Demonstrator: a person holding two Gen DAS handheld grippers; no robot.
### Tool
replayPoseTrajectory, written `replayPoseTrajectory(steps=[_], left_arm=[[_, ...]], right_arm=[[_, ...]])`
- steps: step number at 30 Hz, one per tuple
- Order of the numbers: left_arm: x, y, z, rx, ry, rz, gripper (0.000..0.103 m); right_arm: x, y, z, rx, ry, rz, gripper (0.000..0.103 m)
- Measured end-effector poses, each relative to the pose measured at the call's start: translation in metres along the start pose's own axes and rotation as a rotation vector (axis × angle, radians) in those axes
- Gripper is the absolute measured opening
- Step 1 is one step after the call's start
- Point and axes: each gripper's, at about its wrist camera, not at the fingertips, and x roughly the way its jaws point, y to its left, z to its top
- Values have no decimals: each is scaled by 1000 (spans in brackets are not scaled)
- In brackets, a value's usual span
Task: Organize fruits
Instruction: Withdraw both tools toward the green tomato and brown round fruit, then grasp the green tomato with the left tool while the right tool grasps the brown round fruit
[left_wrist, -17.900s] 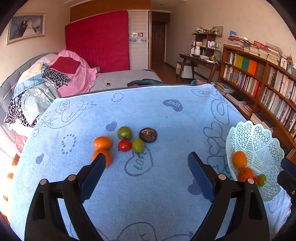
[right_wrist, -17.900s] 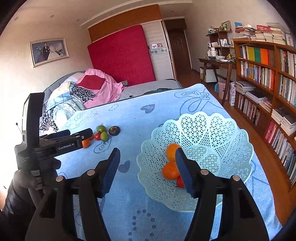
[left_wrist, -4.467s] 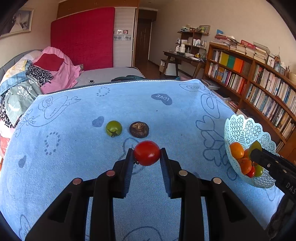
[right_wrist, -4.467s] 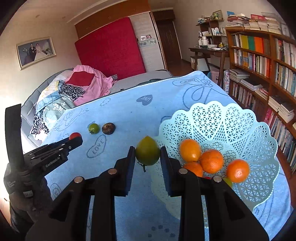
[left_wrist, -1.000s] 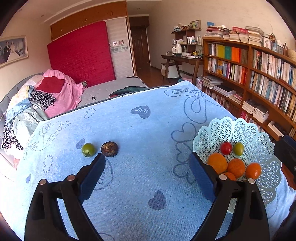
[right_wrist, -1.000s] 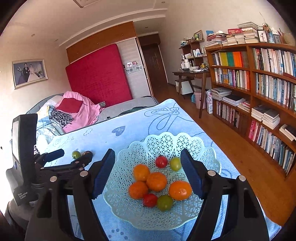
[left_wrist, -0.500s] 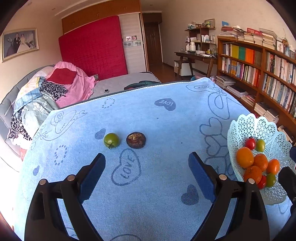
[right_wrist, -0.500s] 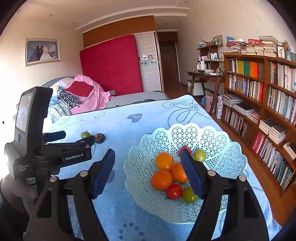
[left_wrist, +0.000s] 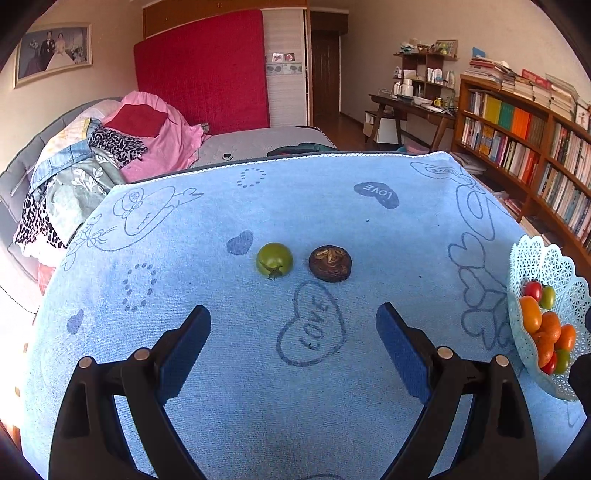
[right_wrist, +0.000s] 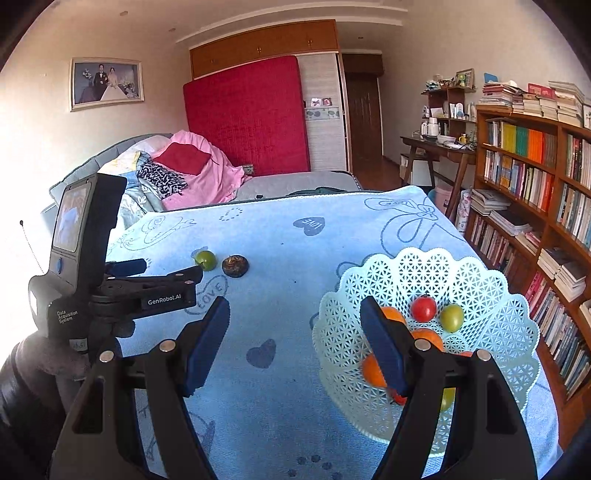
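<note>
A green tomato (left_wrist: 274, 259) and a dark brown wrinkled fruit (left_wrist: 330, 263) lie side by side on the blue towel-covered table (left_wrist: 332, 206). My left gripper (left_wrist: 293, 349) is open and empty, a short way in front of them. They also show in the right wrist view, green tomato (right_wrist: 205, 260) and brown fruit (right_wrist: 235, 266). A white lattice basket (right_wrist: 491, 317) at the right holds several oranges, red and green tomatoes. My right gripper (right_wrist: 295, 350) is open and empty, just left of the basket. The basket (left_wrist: 535, 254) shows at the left wrist view's right edge.
The left gripper's body and camera unit (right_wrist: 88, 266) stand at the left of the right wrist view. Beyond the table's far edge is a bed with piled clothes (left_wrist: 110, 147). A bookshelf (right_wrist: 535, 184) runs along the right, a desk (left_wrist: 413, 107) behind.
My left gripper has swung left and closer to the two fruits on the towel; the basket has slid to the right edge. My right gripper has drawn back left from over the basket.
</note>
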Motion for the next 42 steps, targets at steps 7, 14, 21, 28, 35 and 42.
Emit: replayPoseTrajectory(steps=[7,14,21,28,35,42], left_arm=[[17,22,0,-32,36,2,90],[37,36,10,-42,40,18,90],[62,46,21,-59,62,20,86],[81,37,28,-24,70,-3,78],[105,31,32,13,118,-35,57],[106,33,30,9,116,-101,35]], right_arm=[[14,15,2,-33,25,22,75],[31,17,1,-43,56,34,75],[42,19,2,-49,67,46,75],[54,24,0,-53,90,56,75],[65,32,-3,-62,124,70,75],[82,38,-2,8,216,151,75]])
